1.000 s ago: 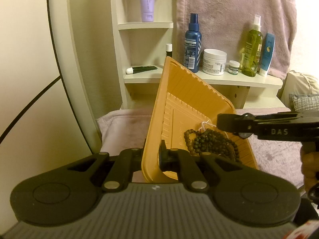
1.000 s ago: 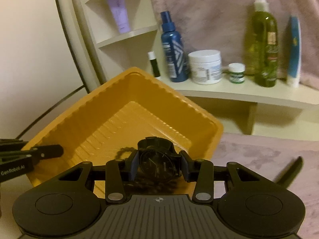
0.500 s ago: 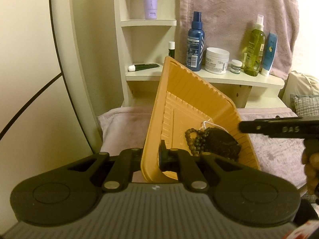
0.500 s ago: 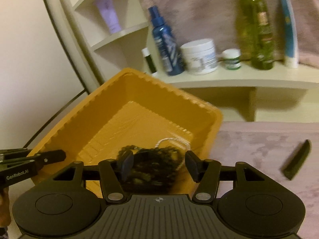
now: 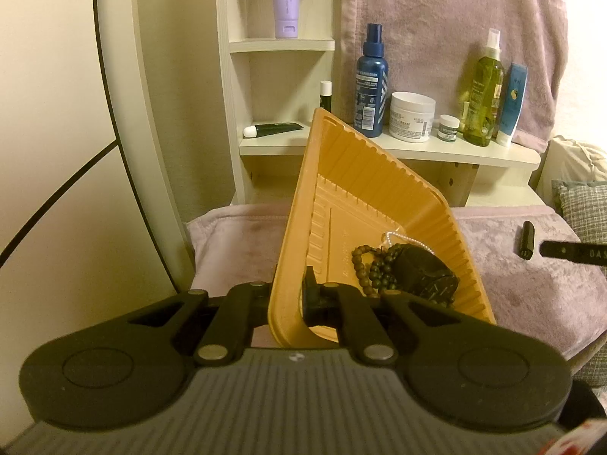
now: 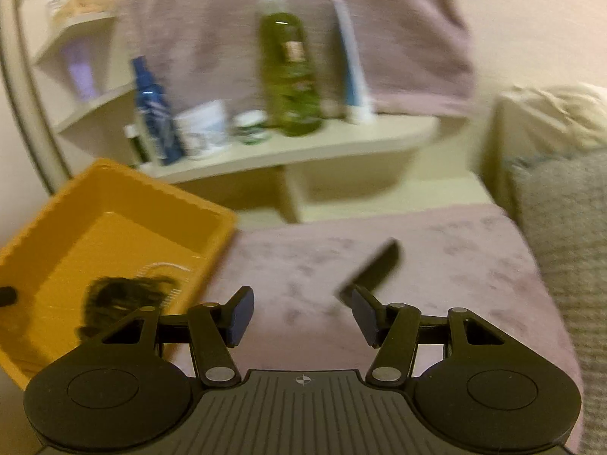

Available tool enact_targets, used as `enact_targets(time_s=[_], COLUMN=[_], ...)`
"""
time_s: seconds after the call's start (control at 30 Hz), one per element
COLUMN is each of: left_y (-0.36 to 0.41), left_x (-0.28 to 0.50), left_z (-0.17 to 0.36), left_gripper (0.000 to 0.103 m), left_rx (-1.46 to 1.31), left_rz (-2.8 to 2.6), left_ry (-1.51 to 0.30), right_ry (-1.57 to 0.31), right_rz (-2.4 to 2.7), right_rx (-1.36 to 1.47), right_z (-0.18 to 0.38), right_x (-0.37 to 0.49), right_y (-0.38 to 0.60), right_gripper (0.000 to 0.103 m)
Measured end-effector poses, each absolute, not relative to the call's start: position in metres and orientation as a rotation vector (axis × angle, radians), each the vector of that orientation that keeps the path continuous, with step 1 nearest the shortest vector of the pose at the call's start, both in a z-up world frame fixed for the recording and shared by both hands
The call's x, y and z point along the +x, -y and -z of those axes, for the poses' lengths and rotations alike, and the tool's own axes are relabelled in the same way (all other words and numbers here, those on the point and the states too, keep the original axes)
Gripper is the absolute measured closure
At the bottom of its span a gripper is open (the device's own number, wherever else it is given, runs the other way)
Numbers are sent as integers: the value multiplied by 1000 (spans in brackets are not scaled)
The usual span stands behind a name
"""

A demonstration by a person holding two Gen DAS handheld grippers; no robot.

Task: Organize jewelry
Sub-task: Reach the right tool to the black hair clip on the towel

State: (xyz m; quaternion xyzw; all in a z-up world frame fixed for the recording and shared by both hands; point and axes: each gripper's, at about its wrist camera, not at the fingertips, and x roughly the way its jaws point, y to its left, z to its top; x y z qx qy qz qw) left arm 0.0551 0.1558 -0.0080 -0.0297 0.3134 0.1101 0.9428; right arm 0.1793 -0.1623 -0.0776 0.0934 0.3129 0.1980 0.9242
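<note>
My left gripper [image 5: 288, 299] is shut on the near rim of a yellow plastic tray [image 5: 364, 193] and holds it tilted above the pink blanket. In the tray lie a black watch [image 5: 421, 273], a dark bead bracelet [image 5: 370, 265] and a thin silver chain [image 5: 402, 237]. My right gripper [image 6: 299, 313] is open and empty over the blanket, to the right of the tray [image 6: 125, 197]. A dark slim bar [image 6: 375, 265] lies on the blanket just beyond its right finger; it also shows in the left wrist view [image 5: 526, 239]. The right wrist view is blurred.
A cream shelf [image 5: 417, 149] behind holds a blue spray bottle [image 5: 370, 83], a white jar [image 5: 411, 121], a small jar [image 5: 447, 128], a green bottle [image 5: 483, 87] and a blue tube [image 5: 512, 102]. A grey pillow [image 5: 584, 204] lies at the right.
My right gripper opened and let the black watch drop into the tray, then swung right out over the blanket. The left gripper kept holding the tray.
</note>
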Motion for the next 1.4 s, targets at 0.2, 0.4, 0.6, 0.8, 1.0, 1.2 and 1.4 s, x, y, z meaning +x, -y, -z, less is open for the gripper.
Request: enact_targets(time_s=[0.2,0.4,0.6,0.8,1.0,1.2,1.4], left_y=[-156,-156,-156,-157,-157,-158,-158], left_x=[55,55,55,56,56,56,55], left_z=[8,8,7,8,8,9,10], left_gripper=[97,97,97,97,97,97,97], left_rx=[-60,-59,-60,-64,-64,-66,-69], left_rz=[-226,-225,-226,-227,-226,-226,-227], left_ry=[-639,-640,-643,-647,-648,-648,-646], right_ry=[-669,-688,-709,-730,-755,-760,-782], right_rz=[-336,-312,-302,-270,-215,-207,-218], right_rx=[196,204,218,231,164,105,60], right_z=[93,97,100,102,105,108,109], right_x=[181,198,224,247,261,263,267], right_y=[178,174,167,159,150,143,139], right_gripper=[45,45,46,59,70,73,72])
